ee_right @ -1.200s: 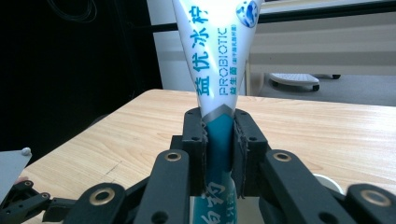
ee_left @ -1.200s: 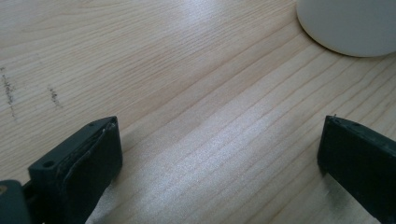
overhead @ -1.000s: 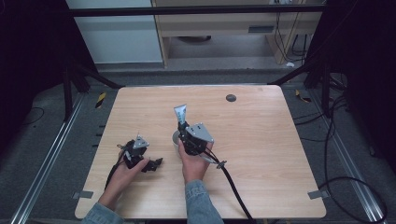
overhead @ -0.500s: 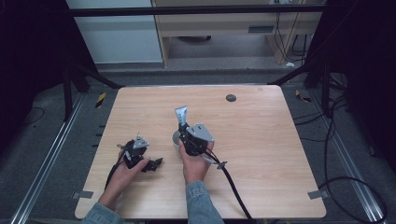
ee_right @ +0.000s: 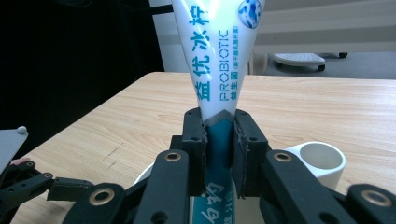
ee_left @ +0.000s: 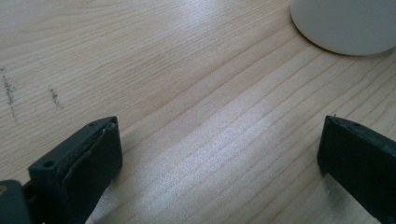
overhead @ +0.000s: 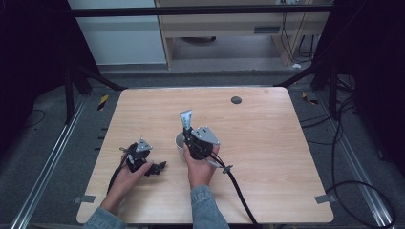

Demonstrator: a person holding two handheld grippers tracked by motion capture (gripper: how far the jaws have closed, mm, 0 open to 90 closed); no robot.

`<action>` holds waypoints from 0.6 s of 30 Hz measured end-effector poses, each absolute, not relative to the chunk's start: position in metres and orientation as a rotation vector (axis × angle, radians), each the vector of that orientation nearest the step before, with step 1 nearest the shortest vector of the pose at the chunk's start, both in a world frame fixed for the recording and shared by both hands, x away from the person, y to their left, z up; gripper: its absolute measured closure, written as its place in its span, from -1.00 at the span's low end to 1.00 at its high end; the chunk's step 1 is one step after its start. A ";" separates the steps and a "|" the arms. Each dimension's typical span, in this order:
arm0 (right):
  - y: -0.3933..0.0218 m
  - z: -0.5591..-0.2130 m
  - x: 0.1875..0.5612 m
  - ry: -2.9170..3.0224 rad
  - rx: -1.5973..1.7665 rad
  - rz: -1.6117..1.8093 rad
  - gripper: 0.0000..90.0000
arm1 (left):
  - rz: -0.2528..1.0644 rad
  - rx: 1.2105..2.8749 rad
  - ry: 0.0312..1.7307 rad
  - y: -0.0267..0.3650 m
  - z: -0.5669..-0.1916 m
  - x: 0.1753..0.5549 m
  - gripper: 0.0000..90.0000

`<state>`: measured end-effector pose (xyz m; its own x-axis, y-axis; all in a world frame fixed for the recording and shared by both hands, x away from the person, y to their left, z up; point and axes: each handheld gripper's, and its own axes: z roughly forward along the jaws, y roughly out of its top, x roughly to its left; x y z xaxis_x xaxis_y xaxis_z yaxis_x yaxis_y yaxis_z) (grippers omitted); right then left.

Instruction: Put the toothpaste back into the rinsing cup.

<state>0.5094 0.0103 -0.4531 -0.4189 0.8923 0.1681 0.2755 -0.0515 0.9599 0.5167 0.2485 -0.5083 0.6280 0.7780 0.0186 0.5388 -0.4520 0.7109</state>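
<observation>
Toothpaste tube gripped upright over white cup.
Right gripper (ee_right: pixel 219 144) clamped on toothpaste tube (ee_right: pixel 217 60) above white cup (ee_right: pixel 322 161); left gripper (ee_left: pixel 219 158) jaws wide apart, empty, on wooden table (overhead: pixel 267 129).

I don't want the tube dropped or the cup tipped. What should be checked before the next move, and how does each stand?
1. Right gripper clamped on the tube: ok, jaws press its lower part.
2. Tube upright in the grip: ok, crimped end up.
3. Tube over the cup: ok in the high view; whether its cap is inside, cannot tell.
4. Left gripper free: ok, jaws wide apart, nothing between.
5. Cup steadied: not ok, left gripper stands apart from it.
6. Table around the cup unobstructed: ok.
</observation>
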 end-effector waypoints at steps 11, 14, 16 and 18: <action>0.004 -0.453 0.511 1.694 1.274 1.521 0.69 | 0.452 2.169 1.024 0.249 -0.508 0.517 -1.00; 0.003 -0.453 0.512 1.698 1.277 1.522 0.68 | 0.452 2.167 1.026 0.249 -0.508 0.517 -1.00; 0.003 -0.453 0.512 1.696 1.281 1.525 0.67 | 0.451 2.170 1.025 0.249 -0.508 0.517 -1.00; 0.003 -0.453 0.513 1.696 1.286 1.525 0.64 | 0.452 2.167 1.025 0.249 -0.508 0.517 -1.00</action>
